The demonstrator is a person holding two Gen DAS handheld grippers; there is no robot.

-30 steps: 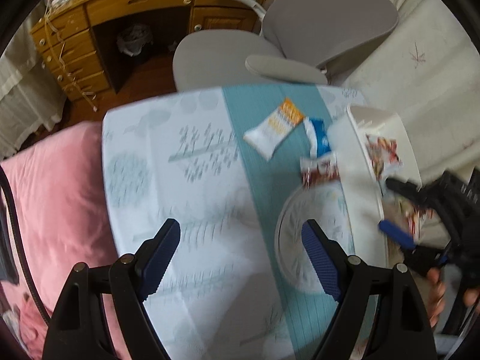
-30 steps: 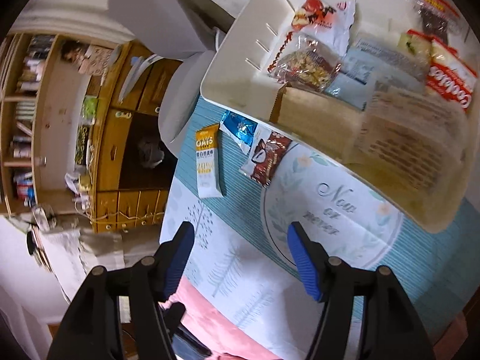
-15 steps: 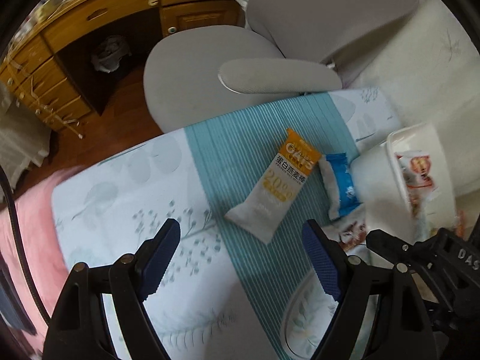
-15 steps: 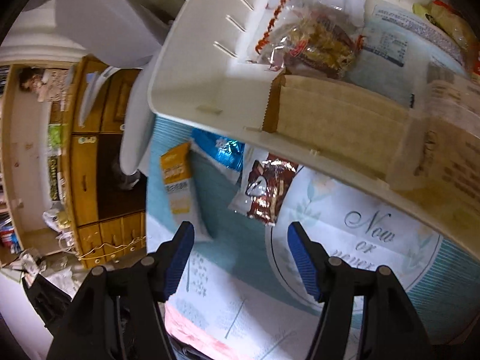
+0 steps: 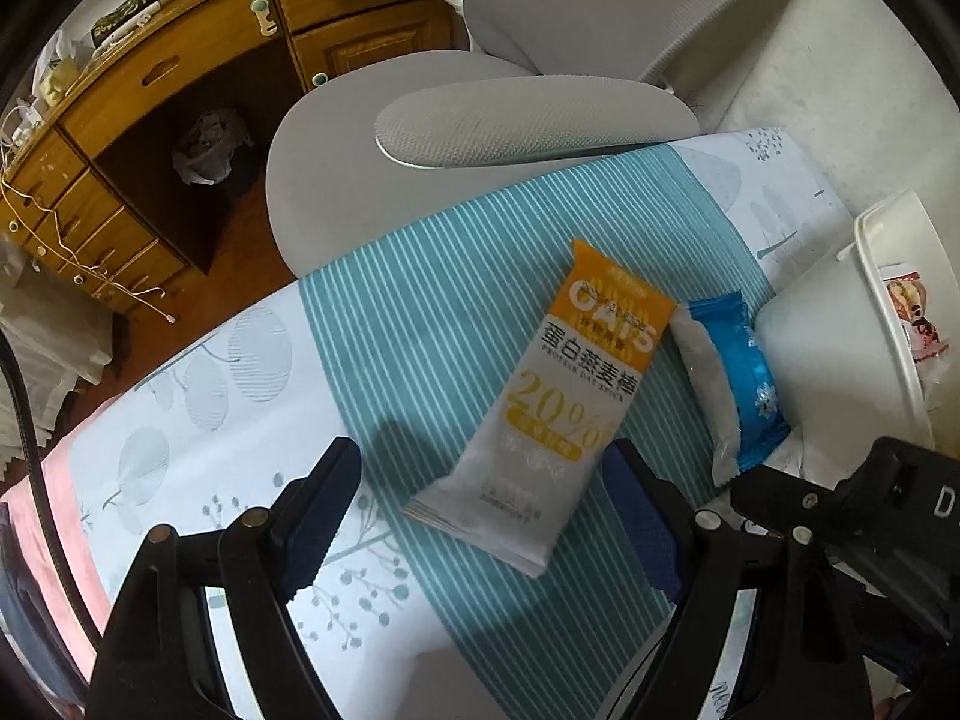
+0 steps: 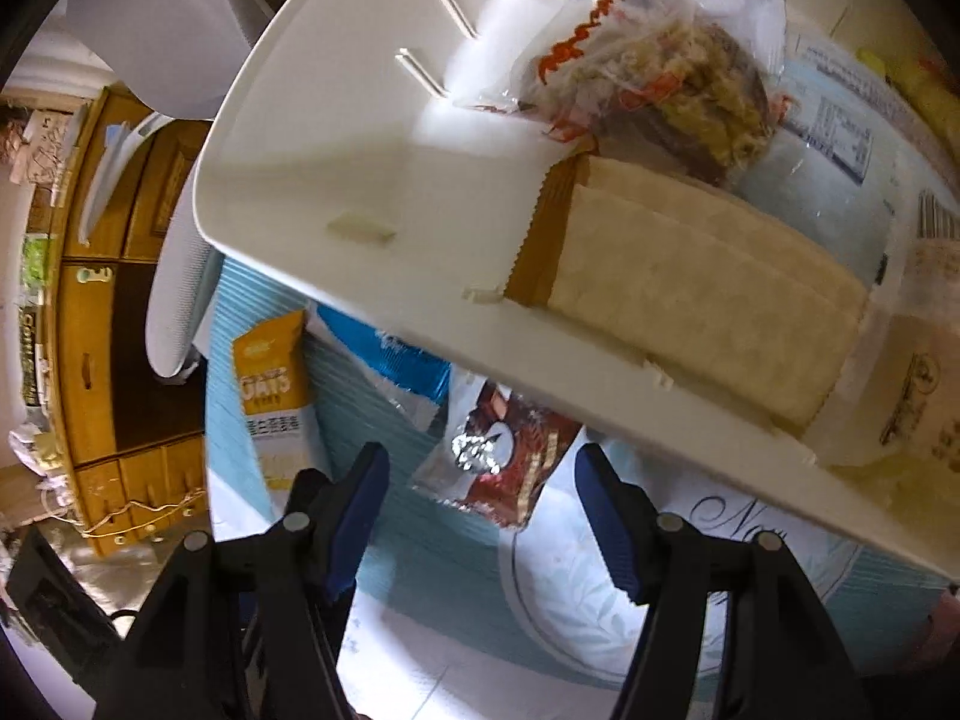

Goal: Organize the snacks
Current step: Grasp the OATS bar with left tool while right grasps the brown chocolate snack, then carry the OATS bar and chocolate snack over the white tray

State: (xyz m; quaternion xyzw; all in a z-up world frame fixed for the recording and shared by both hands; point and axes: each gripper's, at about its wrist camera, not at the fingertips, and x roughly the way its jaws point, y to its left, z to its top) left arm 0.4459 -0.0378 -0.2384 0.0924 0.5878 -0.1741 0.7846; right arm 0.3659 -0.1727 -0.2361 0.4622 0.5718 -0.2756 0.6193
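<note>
Comparing this moment with a second ago, both hands have dropped toward the table and swung in over the loose snacks. The left gripper (image 5: 486,510), which earlier looked across a wide stretch of patterned tablecloth (image 5: 198,408), now hangs steeply over the oat bar (image 5: 558,396), whose white lower end lies between the wide-open, empty jaws. The right gripper (image 6: 480,516) has likewise closed in: the brown packet (image 6: 498,456), formerly small and far ahead, now sits just beyond its parted fingers, half tucked beneath the overhanging rim of the white bin (image 6: 372,180). Its jaws also stand open with nothing pinched. Between the two targets lies the blue packet (image 5: 744,372), touching the bar on one side and resting against the bin wall on the other. The bin already holds several wrapped snacks, so the three packets on the teal striped runner (image 5: 420,312) appear to be what remains. Judging by the approach, each hand is lining up its own pickup, with the closing of the jaws not yet begun; the brown packet's spot under the rim may make a clean grip awkward.
</note>
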